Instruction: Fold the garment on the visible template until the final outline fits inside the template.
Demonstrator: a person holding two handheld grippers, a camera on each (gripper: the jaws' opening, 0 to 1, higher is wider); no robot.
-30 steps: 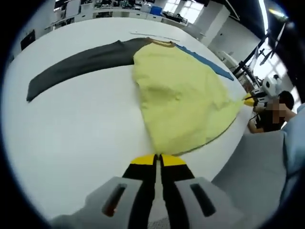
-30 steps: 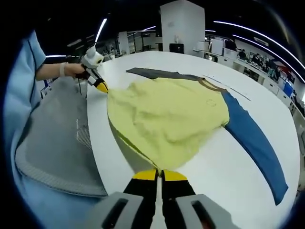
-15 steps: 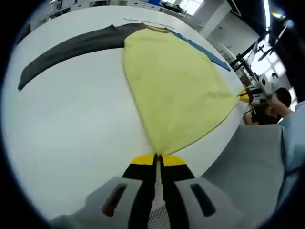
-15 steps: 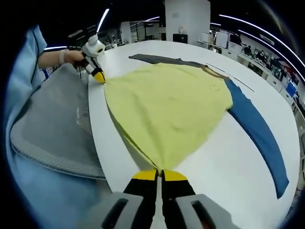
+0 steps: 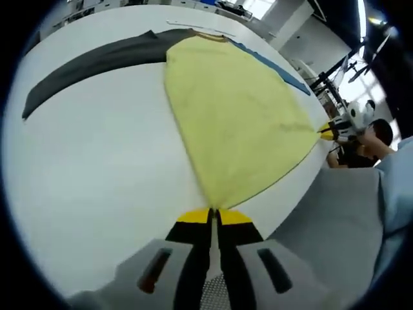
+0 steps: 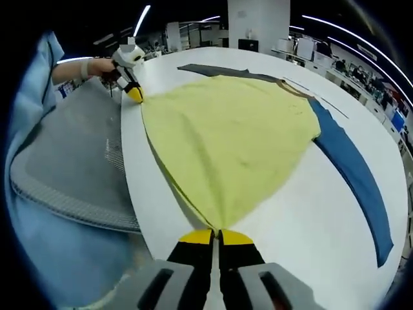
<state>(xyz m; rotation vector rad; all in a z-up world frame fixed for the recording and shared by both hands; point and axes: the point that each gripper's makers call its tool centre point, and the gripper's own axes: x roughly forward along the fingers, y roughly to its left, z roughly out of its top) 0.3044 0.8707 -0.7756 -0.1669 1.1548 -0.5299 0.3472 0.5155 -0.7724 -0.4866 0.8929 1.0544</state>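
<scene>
White table point(image 5: 97, 168), long-sleeved shirt point(image 5: 232, 116) lying spread on it: yellow body, dark grey sleeve point(image 5: 90, 64) stretching away to one side, blue sleeve point(image 6: 352, 174) to the other, brownish collar point(image 6: 290, 87) at the far end.

Left gripper point(image 5: 213, 216): jaws pressed together, pinching one hem corner of the yellow body near the table edge. Right gripper point(image 6: 215, 236): jaws likewise closed, clamping the opposite hem corner. Hem is stretching taut between the two, fabric mostly flat with faint creases.

In the right gripper view, the left gripper is showing at upper left, held in a hand point(image 6: 97, 66). A light blue sleeve point(image 6: 32, 97) and a grey apron-like cloth point(image 6: 71, 168) are sitting just beside the table edge.

Thin line point(image 6: 322, 103), possibly the template edge, is running past the collar; cannot tell more.
</scene>
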